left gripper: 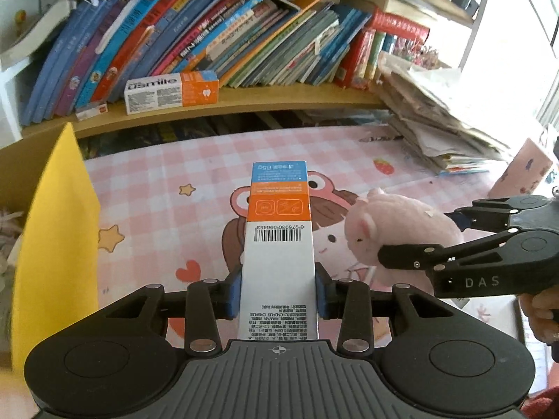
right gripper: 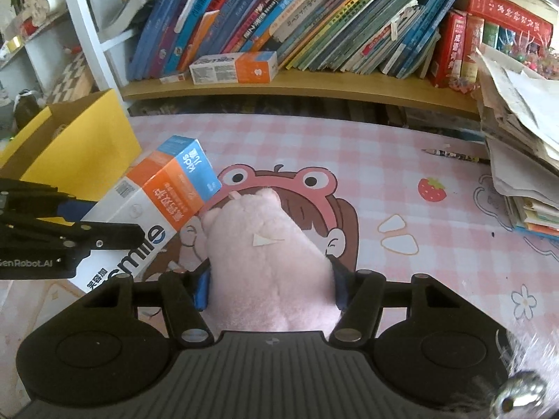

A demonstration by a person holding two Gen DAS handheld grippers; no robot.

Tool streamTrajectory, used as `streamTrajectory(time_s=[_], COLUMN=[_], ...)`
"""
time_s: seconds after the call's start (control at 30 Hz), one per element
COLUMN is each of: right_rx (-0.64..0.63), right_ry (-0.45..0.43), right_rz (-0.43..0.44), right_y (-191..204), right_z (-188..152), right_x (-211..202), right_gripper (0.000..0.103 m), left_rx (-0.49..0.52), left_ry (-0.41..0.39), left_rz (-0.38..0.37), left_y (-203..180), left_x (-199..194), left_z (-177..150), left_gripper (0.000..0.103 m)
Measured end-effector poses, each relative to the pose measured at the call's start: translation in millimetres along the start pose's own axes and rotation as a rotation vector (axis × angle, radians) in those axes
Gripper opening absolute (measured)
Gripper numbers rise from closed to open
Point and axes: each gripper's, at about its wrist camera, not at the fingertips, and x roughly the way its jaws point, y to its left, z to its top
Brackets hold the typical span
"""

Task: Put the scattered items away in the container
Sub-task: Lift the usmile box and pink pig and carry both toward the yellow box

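My left gripper (left gripper: 278,291) is shut on a white, orange and blue toothpaste box (left gripper: 277,241) and holds it above the pink mat; the box also shows in the right wrist view (right gripper: 157,206). My right gripper (right gripper: 270,279) is shut on a pink plush toy (right gripper: 269,262), which also shows at the right of the left wrist view (left gripper: 394,234). The yellow cardboard box (left gripper: 52,237), the container, stands at the left and also appears in the right wrist view (right gripper: 80,143).
A wooden shelf (left gripper: 244,99) of leaning books runs along the back, with a second toothpaste box (left gripper: 171,92) on it. A pile of papers (right gripper: 520,139) sits at the right. A pencil (right gripper: 454,155) lies on the mat (right gripper: 401,160).
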Motion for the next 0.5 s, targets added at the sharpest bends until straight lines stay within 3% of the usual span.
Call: streamTrajectory(time_s=[0.5], right_rx=[-0.013], right_ry=[0.032], right_rz=[0.049], right_y=[28.6], right_z=[-40.4], right_x=[-42.7], right_gripper=[0.061], left_rx=[-0.093], left_ry=[-0.002], left_rz=[0.016], left_y=[-5.0], left_x=[-57.8], left_z=[-53.0], left_gripper=[0.038])
